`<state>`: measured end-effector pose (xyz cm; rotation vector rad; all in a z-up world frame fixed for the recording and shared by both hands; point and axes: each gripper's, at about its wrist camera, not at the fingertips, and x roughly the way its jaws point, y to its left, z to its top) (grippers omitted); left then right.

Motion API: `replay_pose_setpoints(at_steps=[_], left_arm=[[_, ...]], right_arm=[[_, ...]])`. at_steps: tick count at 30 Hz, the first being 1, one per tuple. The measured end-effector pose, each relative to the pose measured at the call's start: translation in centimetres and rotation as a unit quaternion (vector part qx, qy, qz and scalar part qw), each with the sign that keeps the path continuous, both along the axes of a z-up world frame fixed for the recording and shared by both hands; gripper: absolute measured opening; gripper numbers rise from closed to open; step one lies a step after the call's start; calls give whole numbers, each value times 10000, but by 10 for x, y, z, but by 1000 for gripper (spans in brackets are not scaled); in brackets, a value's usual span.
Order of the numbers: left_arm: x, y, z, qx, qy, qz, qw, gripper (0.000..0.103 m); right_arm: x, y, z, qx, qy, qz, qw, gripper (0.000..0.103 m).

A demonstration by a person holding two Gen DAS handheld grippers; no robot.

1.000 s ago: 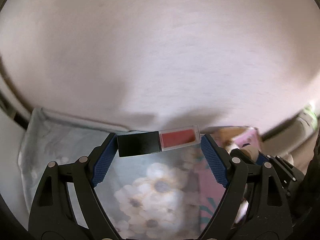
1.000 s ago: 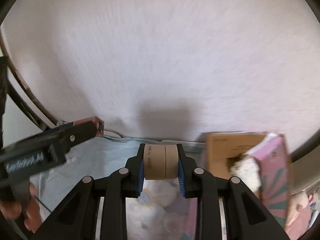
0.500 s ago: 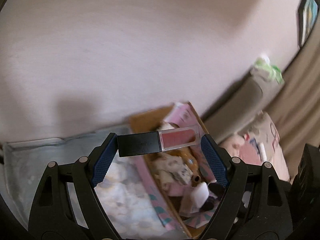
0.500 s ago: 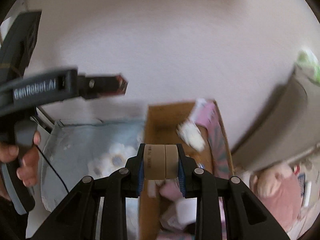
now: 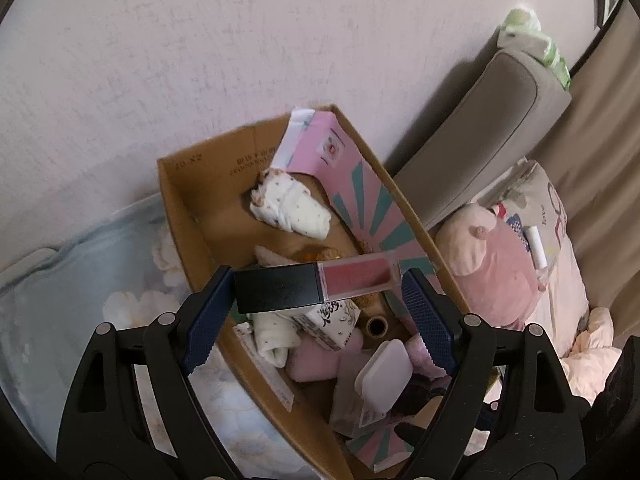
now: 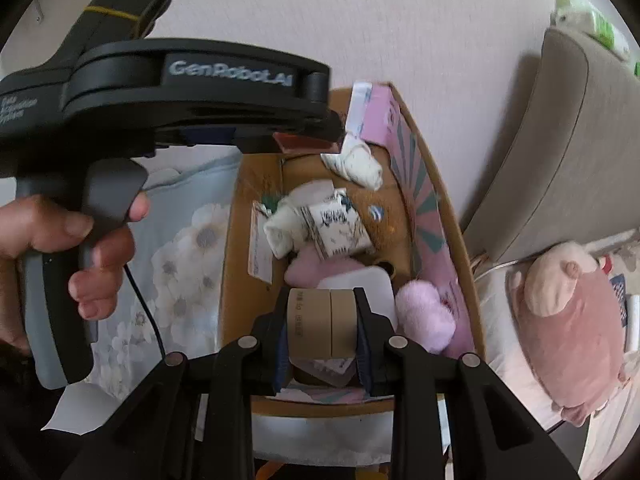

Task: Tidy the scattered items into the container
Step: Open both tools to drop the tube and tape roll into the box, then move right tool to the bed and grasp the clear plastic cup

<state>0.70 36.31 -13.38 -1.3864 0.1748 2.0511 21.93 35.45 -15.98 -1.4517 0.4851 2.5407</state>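
the lip gloss tube (image 5: 316, 286), black cap one end and clear red-filled body the other, is pinched lengthwise betw the blue pads of the left hand-held gripper (image 5: 318, 304), jaws spread wide to span its full length. it hangs over the open cardboard box (image 5: 188, 216), above the mid part of the pile inside. the grip is only on the two small end faces, so my read is it's a shaky hold: a twist or bump could pop the tube out sideways, and if that happens near the box wall it could land on the floral bedding (image 5: 72, 280) instead of inside.

the tape roll (image 6: 322, 322), brown, is squeezed across its width by the right hand-held gripper (image 6: 322, 330), jaws pressed in tight on it. it sits over the near end of the box, above a white flat case (image 6: 360, 284) and just beside a pink fluffy thing (image 6: 424, 316). risk here, i'd say: a roll dropped on edge can bounce or roll off the heap, and the box is already pretty full w/ rolled socks (image 6: 356, 164), a tissue pack (image 6: 340, 228) and other bits.

other worry: both tools are over the same box at once. in the right wrist view the left tool's body crosses over the box's far end, w/ the person's hand (image 6: 72, 256) on its grip, so a clash or a knock to the box rim seems possible if both go down together. pink plush pig (image 6: 568, 328) lies on the sofa beside the box, well clear.
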Motion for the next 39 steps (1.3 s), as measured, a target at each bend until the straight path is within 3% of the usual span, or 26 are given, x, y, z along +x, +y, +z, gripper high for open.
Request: replay_pose_setpoints(at_steps=[6,8,9,10,11,14,23,31,39], left_arm=[[-3,2,-1,41,-74,78,9999,83],[-6,0,-1,131,-214,151,9996,91],[-6,0,-1,96,-263,172,9995,102],[-6,0,1,74,-267,169,9995,103],[-6,-1,4,56,-228,138,9996,103],[-4,-7,14,-13,-74,120,9999,103],[-1,-53,58,386,246,230,9987,103],[-6,-131,91,478,672,732,9939,103],[-19,-221,94,704,785,1198,9872,103]], right_arm=[[-3,6,-8,-80,25,51,10000,26],[-5,5,-5,-7,87,55,9999,28],[-6,5,-5,-10,90,60,9999,44],[-7,5,-3,-67,73,73,9999,67],[-9,5,-4,-103,57,65,9999,72],[-6,6,1,-164,190,-82,9997,73],[-5,-5,23,119,382,-201,9990,73],[-12,-37,49,268,711,-269,9967,73],[-36,-99,64,465,1166,-68,9921,73]])
